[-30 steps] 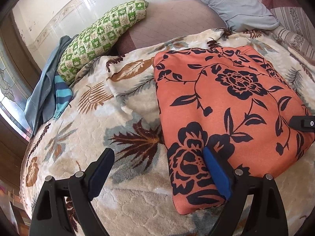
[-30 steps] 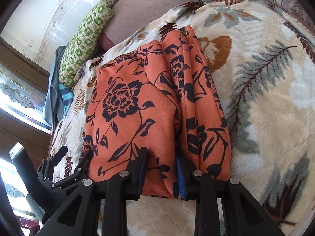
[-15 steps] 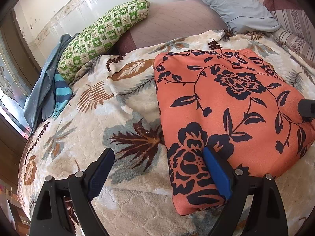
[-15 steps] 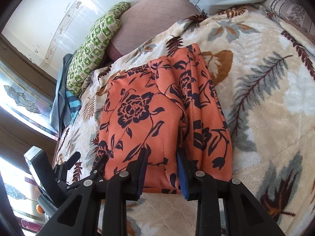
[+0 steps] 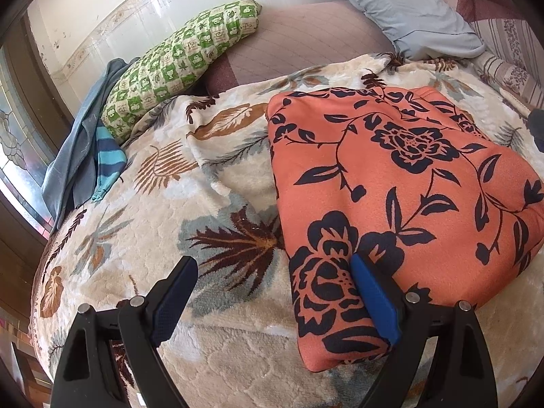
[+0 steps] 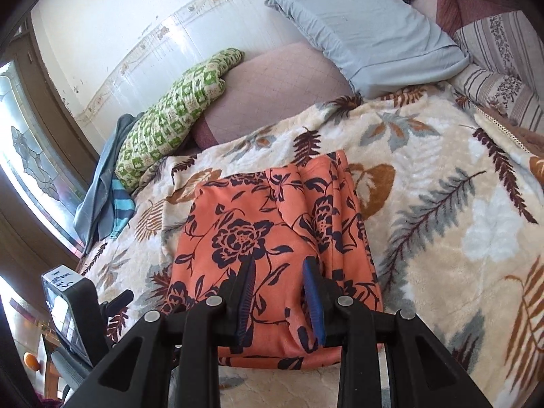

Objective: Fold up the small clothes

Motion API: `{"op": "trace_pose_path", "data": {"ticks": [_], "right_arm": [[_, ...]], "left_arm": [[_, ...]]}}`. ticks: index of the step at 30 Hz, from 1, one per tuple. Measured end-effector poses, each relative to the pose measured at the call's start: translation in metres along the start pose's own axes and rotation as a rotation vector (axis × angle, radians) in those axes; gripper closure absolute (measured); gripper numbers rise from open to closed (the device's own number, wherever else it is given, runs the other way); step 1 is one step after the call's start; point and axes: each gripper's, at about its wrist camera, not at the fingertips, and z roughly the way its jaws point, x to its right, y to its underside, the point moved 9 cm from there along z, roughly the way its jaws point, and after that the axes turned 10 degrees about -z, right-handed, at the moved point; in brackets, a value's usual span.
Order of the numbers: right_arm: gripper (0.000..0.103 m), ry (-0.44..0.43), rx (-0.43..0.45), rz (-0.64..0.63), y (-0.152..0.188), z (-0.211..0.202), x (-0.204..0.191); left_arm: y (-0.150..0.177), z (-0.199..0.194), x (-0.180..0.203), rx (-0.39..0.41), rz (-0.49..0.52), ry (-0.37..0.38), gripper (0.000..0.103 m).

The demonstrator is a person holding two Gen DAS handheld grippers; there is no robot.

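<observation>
An orange garment (image 5: 391,204) with a dark flower print lies folded flat on a leaf-patterned blanket (image 5: 163,224). My left gripper (image 5: 272,265) is open wide at the garment's near left corner. One blue pad (image 5: 370,299) hovers over the cloth and the other is over the blanket, with nothing pinched. In the right wrist view the same garment (image 6: 238,224) shows bunched folds along its right side. My right gripper (image 6: 278,267) hangs above its near edge, jaws a narrow gap apart and nothing between the pads.
A green checked pillow (image 5: 180,64), a pink cushion (image 5: 299,40) and a grey-blue pillow (image 5: 401,10) line the wall behind. A blue cloth with a striped piece (image 5: 102,159) hangs at the bed's left edge by a window. Bare blanket (image 6: 459,221) stretches right of the garment.
My right gripper has risen and tilted away from the garment's near edge, so more of the bed and wall shows. The garment stays flat. The left gripper has not moved.
</observation>
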Motion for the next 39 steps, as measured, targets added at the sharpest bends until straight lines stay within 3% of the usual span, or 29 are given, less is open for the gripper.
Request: {"op": "trace_pose_path", "data": {"ticks": [7, 11, 18, 22, 25, 29, 32, 35, 37, 39], "right_arm": [[0.071, -0.115, -0.115, 0.046, 0.018, 0.027, -0.014], [0.072, -0.085, -0.285, 0.085, 0.049, 0.058, -0.002], [0.072, -0.115, -0.276, 0.111, 0.051, 0.057, 0.002], [0.072, -0.102, -0.254, 0.101, 0.048, 0.050, 0.000], [0.072, -0.111, -0.214, 0.113, 0.041, 0.040, -0.002], [0.072, -0.089, -0.148, 0.105, 0.028, 0.029, -0.003], [0.072, -0.052, -0.107, 0.127, 0.018, 0.025, 0.006], [0.072, -0.054, -0.148, 0.157, 0.022, 0.034, 0.013], [0.072, -0.032, -0.213, 0.155, 0.032, 0.046, 0.017], [0.072, -0.024, -0.275, 0.161, 0.041, 0.058, 0.020]], "left_arm": [[0.000, -0.001, 0.000, -0.003, 0.004, -0.009, 0.011], [0.000, -0.001, 0.001, -0.005, 0.011, -0.015, 0.011], [-0.002, -0.004, 0.002, -0.028, 0.026, -0.012, 0.012], [-0.008, -0.009, -0.003, -0.062, -0.015, 0.040, 0.012], [-0.019, -0.013, -0.007, -0.070, -0.056, 0.071, 0.012], [-0.044, -0.012, -0.010, -0.030, -0.054, 0.045, 0.012], [-0.061, 0.000, -0.009, -0.051, -0.039, 0.034, 0.012], [-0.060, 0.028, -0.009, -0.140, -0.020, -0.008, 0.012], [-0.051, 0.045, -0.003, -0.195, -0.004, 0.005, 0.012], [-0.046, 0.051, 0.000, -0.200, 0.004, 0.004, 0.012]]}}
